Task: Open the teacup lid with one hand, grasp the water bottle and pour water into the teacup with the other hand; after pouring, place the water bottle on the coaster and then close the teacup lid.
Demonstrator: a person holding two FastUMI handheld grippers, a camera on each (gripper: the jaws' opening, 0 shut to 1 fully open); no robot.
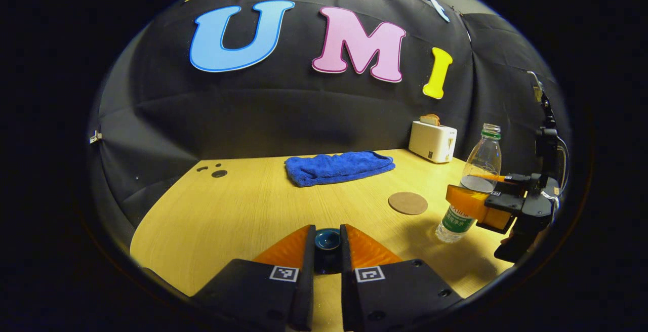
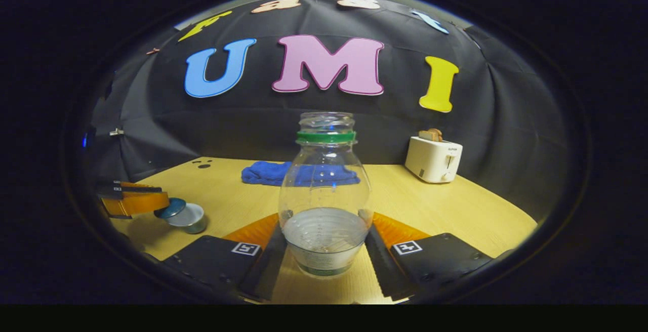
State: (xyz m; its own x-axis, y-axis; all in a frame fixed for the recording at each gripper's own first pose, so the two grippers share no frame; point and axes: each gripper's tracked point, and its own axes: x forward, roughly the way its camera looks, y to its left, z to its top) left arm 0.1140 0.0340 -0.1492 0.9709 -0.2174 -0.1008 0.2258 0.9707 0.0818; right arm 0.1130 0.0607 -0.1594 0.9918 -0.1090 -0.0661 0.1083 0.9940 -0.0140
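In the left gripper view my left gripper (image 1: 327,251) is shut on the dark blue teacup lid (image 1: 327,239). The right gripper view shows that left gripper (image 2: 134,201) at the far left, holding the lid (image 2: 171,207) tilted up off the pale teacup (image 2: 190,219), which lies open to the right. My right gripper (image 2: 324,258) is shut on the clear water bottle (image 2: 324,205), which has a green neck ring, no cap and water low inside. From the left gripper view, the right gripper (image 1: 473,198) clasps the bottle (image 1: 481,162) at mid-height, slightly tilted. The round brown coaster (image 1: 408,203) lies left of the bottle.
A blue towel (image 1: 338,166) lies folded at the back of the wooden table (image 1: 228,210). A white toaster (image 1: 433,141) with bread in it stands at the back right, also seen as the toaster (image 2: 433,159). Small dark holes (image 1: 218,173) mark the table's far left corner.
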